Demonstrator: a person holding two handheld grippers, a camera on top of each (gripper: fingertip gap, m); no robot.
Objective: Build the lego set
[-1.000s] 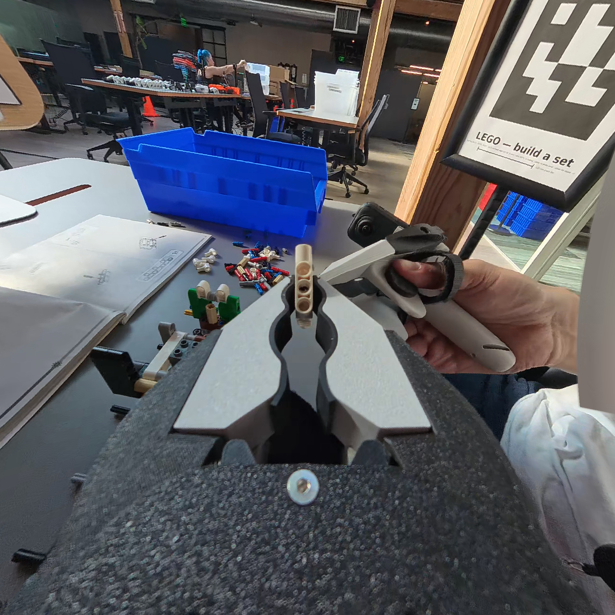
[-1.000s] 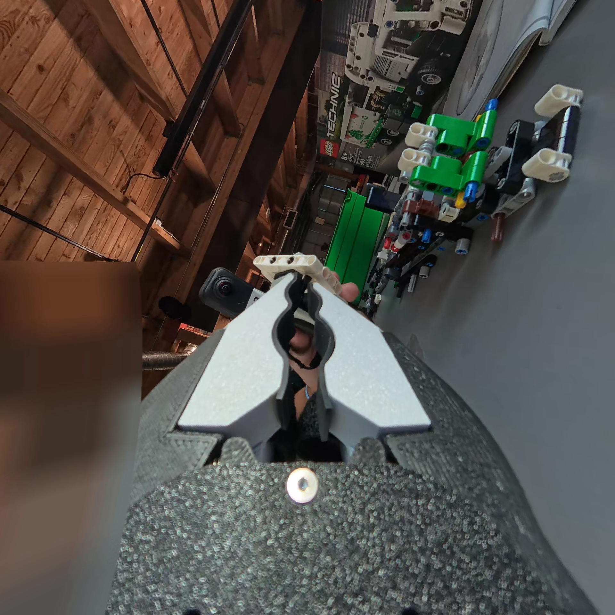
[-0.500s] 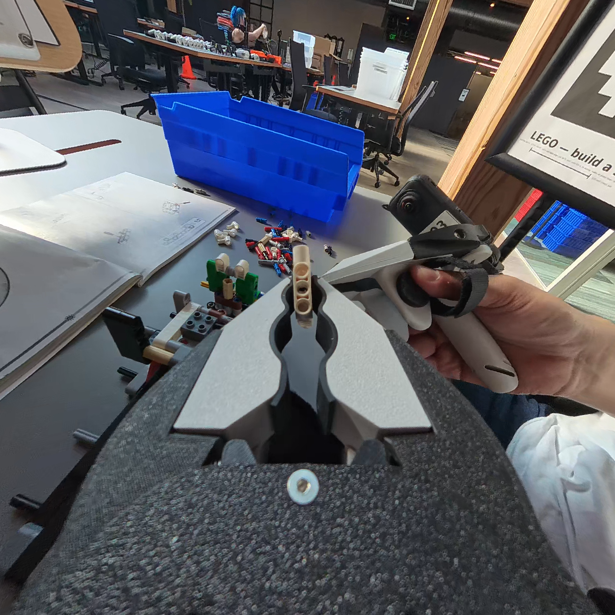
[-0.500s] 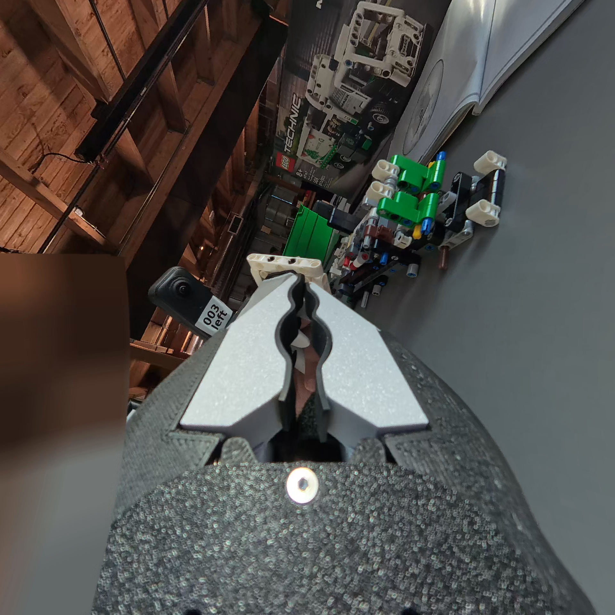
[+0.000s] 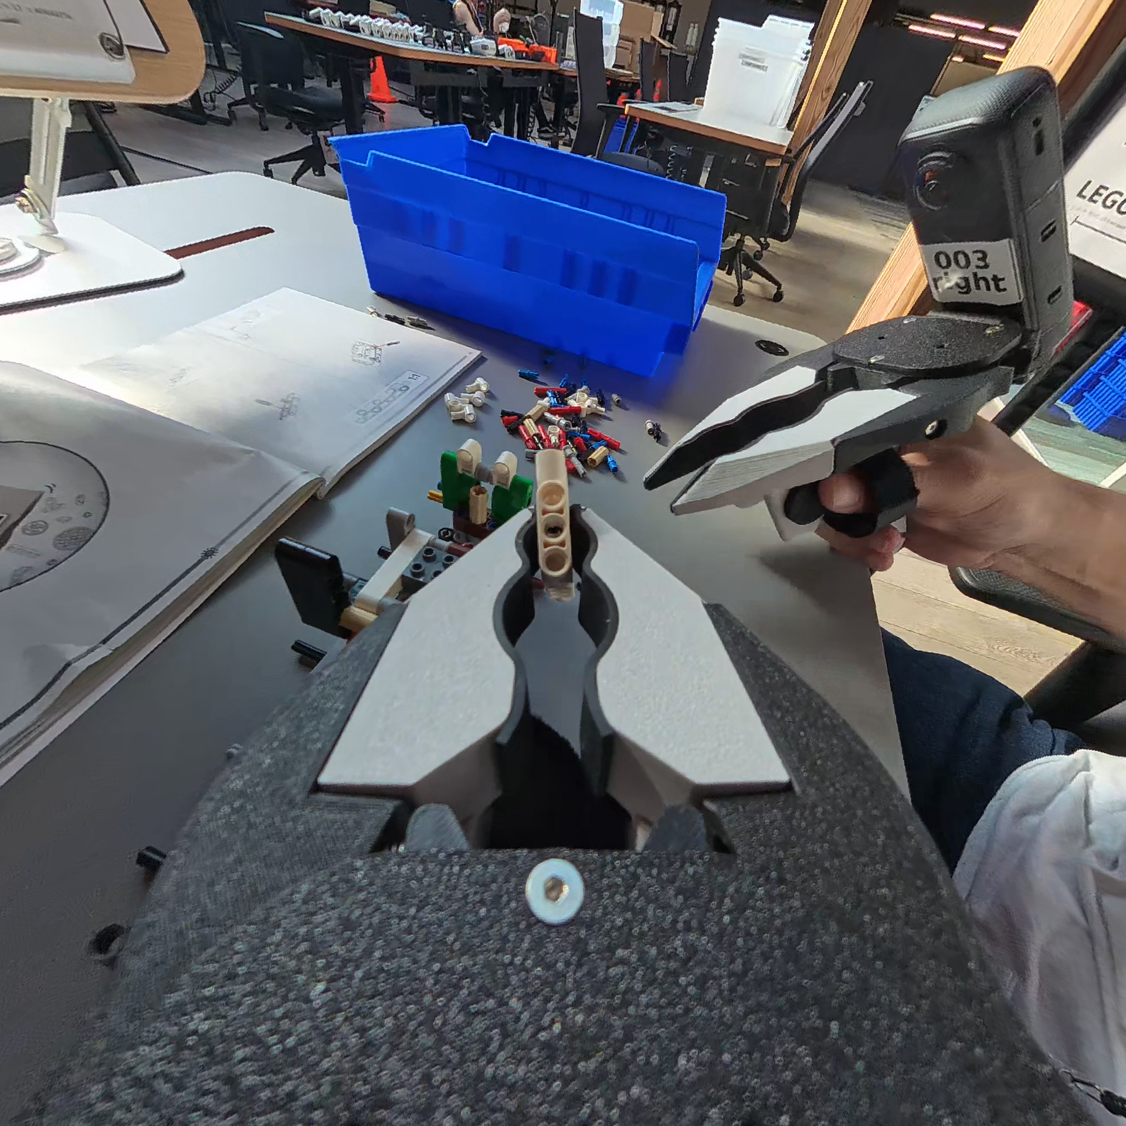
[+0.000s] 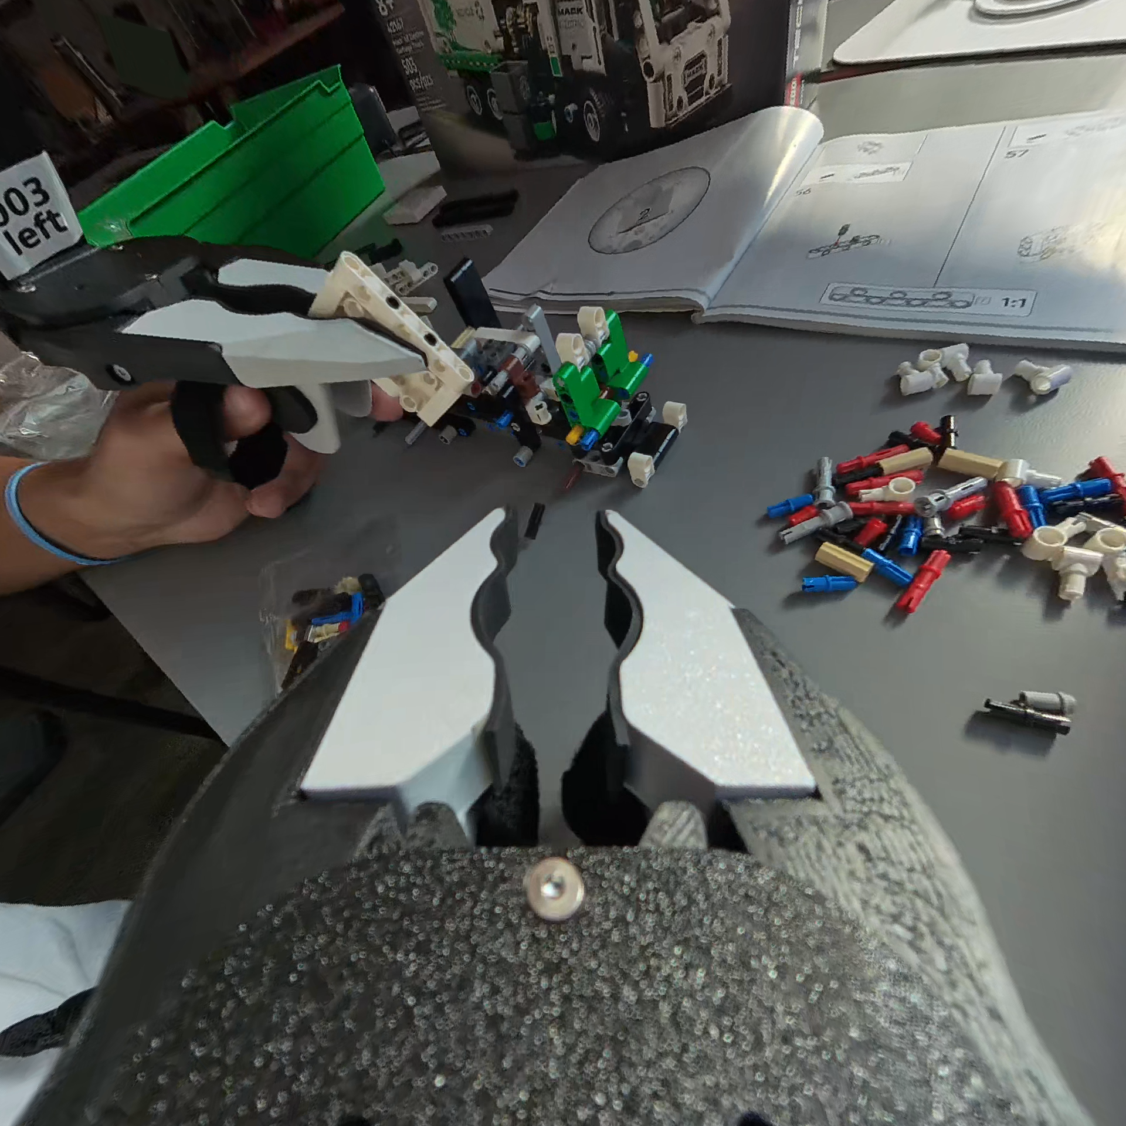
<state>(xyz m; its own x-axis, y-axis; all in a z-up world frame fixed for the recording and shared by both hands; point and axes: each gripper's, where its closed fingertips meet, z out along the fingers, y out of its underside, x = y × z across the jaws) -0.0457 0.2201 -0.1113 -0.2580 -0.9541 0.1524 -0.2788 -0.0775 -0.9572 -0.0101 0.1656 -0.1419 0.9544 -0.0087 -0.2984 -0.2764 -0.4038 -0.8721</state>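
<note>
My left gripper [image 5: 551, 536] is shut on a cream L-shaped beam with holes [image 5: 551, 518], held above the dark table. The right wrist view shows the same grasp, pads pressed on the beam [image 6: 396, 329]. My right gripper [image 6: 554, 518] is open with nothing between its pads; it also shows in the left wrist view [image 5: 664, 496], off to the right of the beam. A small blurred black piece [image 6: 534, 520] shows just by its left fingertip. A partly built model with green parts [image 6: 597, 378] stands on the table just beyond the beam.
A pile of red, blue, black and tan pins [image 6: 950, 512] lies right of the model. An open instruction booklet [image 5: 244, 390], a blue bin [image 5: 530, 244], a green bin [image 6: 244, 177], a set box [image 6: 579, 61], a bag of small parts [image 6: 323, 615] and a loose dark pin [image 6: 1030, 710] surround it. My hands' fingertips stand some 8 centimeters from each other. About 7 centimeters separates my right fingertips from the small blurred black piece [image 6: 534, 520].
My right gripper was shut with its tips at the beam; it has drawn back to the right, turned level over the table and opened. My left gripper still holds the beam.
</note>
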